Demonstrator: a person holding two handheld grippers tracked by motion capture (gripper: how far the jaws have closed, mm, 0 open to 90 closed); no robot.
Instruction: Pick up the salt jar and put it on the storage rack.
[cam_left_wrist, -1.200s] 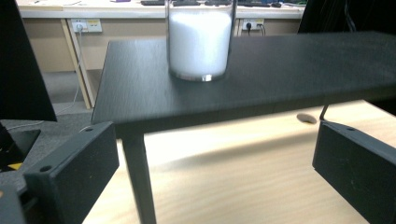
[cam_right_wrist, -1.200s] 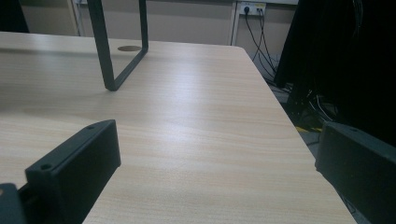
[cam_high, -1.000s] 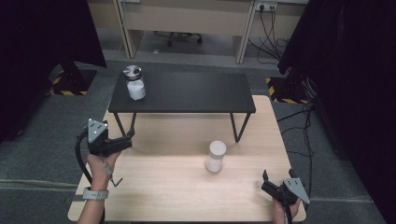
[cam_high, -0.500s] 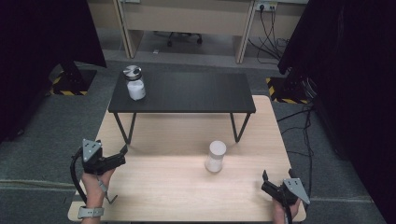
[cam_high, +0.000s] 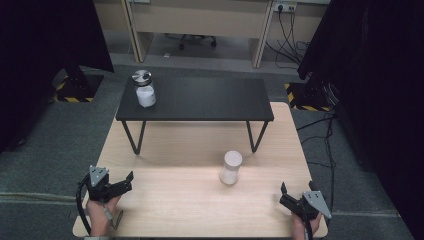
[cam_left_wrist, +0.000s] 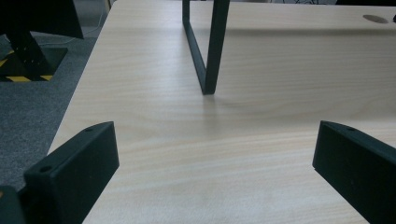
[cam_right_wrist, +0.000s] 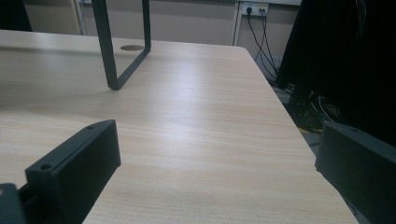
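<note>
While both grippers sit low in the high view, the left gripper (cam_high: 129, 178) at lower left and the right gripper (cam_high: 283, 192) at lower right, each has its jaws spread wide over bare wood, holding nothing. Between them, right of centre, the white cup (cam_high: 230, 167) stands upright on the table (cam_high: 170, 200), well apart from both.

You've got bare tabletop (cam_high: 170, 200) ahead of both grippers. The white cylinder (cam_high: 230, 167) stands mid-table, right of centre. Farther off, the black bench's legs (cam_high: 132, 137) block the way, with room between them.
</note>
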